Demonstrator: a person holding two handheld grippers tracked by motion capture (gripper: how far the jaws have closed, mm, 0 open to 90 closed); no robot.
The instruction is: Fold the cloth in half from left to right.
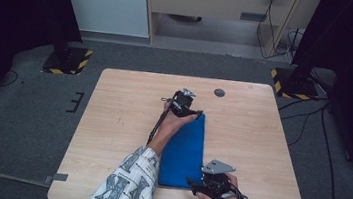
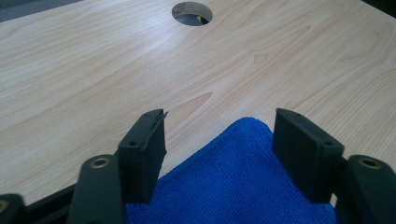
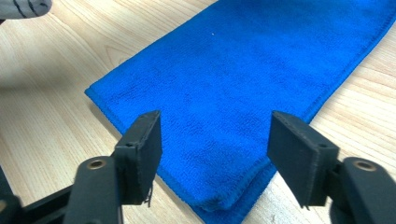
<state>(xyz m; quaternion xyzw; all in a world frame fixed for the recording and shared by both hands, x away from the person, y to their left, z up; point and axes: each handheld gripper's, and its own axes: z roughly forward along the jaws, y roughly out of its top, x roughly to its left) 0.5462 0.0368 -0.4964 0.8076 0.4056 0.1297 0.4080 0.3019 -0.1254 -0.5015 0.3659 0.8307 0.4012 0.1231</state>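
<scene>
A blue microfibre cloth [image 1: 183,153] lies folded into a long narrow strip on the wooden desk [image 1: 121,123], running from near the middle toward the person's edge. The left gripper [image 1: 182,105] sits at the far end of the strip, the right gripper [image 1: 213,181] at the near right corner. In the left gripper view the jaws stand wide apart with the far corner of the cloth [image 2: 243,177] between them, the pads clear of it; in the right gripper view the jaws are just as wide, straddling the near folded corner [image 3: 224,140] without pressing it.

The cloth looks light, soft and limp, so it will sag and drape wherever it is unsupported, and the layers may slide apart if only the top one is pinched. Its nap should give the pads good friction. The best hold is probably at the corners or along the stitched hem, taking all layers at once, with both ends lifted together to keep the fold tidy
</scene>
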